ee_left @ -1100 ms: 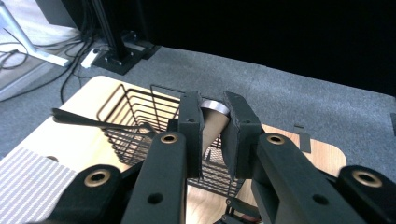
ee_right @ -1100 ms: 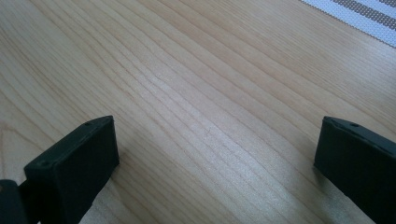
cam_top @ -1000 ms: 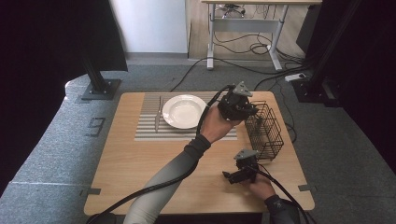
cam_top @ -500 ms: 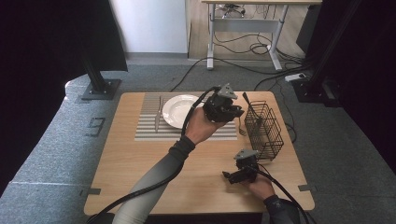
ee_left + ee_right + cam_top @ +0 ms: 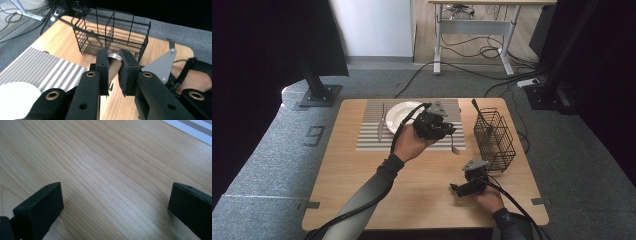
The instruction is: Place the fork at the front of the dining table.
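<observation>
Gleaming between left gripper [image 5: 113,63] jaws, spoon [image 5: 114,57]; elsewhere blurred.

A rectangular light wooden table [image 5: 362,200] with rounded corners is standing on grey carpeted floor [image 5: 272,165]. Black curtains [image 5: 257,55] are hanging at the left and right, with a black metal stand [image 5: 317,92] resting on its square base at the left. A white wall panel [image 5: 372,27] is catching daylight at the back. Beyond it, a white-framed desk [image 5: 472,25] is standing on wooden flooring, with black cables [image 5: 472,75] trailing beneath it across the carpet.
</observation>
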A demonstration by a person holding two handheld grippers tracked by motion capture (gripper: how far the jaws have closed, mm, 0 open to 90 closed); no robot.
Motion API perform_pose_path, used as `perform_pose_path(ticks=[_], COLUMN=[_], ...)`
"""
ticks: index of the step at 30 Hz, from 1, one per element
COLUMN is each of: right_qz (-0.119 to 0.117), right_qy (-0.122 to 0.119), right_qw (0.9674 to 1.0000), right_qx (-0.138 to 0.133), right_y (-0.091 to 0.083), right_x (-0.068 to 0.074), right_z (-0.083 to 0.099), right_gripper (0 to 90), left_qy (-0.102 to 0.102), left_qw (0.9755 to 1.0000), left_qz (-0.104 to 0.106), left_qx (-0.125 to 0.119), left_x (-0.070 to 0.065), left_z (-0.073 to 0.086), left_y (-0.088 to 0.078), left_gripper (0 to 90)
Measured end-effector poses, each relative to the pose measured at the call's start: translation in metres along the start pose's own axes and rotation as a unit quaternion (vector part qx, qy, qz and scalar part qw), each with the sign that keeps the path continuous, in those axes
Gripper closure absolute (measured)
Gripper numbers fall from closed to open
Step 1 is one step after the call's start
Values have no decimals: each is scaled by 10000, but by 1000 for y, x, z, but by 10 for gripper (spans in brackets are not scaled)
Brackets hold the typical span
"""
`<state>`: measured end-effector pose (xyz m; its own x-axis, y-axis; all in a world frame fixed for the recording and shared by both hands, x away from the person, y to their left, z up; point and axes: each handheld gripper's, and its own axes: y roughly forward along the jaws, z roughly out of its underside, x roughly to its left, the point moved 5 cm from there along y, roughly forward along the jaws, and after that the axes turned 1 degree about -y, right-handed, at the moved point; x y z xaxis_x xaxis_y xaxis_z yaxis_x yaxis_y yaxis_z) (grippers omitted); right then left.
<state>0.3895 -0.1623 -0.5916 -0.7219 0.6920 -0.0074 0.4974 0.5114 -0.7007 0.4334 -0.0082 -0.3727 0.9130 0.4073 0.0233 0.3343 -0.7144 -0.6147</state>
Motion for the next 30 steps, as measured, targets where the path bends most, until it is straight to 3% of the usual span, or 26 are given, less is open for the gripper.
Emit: perform_pose_path(ticks=[5, 14, 19, 22, 27, 28, 29, 30], right_qz=[-18, -139, -269, -309, -445, -508, -609, -609], right_qy=[-21, -77, -249, -205, -338, -404, -549, -549], right_qw=[10000, 9999, 9992, 9989, 9973, 9966, 9947, 9947], right_qx=[15, 43, -124, -276, -467, -507, -627, -627], right_y=[0, -3, -8, -10, -12, -13, -13, -13], right_x=[0, 1, 3, 2, 7, 9, 13, 13], right_z=[0, -6, -22, -35, -57, -62, -74, -74], right_gripper=[0, 61, 128, 145, 276, 302, 386, 386], left_qy=[-58, -126, -125, -47, 1, 6, 16, 23], left_qw=[9999, 9998, 9997, 9997, 9995, 9995, 9994, 9993], left_qz=[51, 109, 175, 197, 241, 247, 261, 272], left_qx=[89, 95, 95, 159, 209, 221, 241, 248], left_x=[3, 6, 4, 1, -1, -2, -2, -2], left_z=[22, 45, 53, 58, 64, 65, 66, 67], left_y=[-1, -5, -5, -5, -4, -4, -4, -3], left_gripper=[788, 788, 788, 789, 788, 788, 789, 789])
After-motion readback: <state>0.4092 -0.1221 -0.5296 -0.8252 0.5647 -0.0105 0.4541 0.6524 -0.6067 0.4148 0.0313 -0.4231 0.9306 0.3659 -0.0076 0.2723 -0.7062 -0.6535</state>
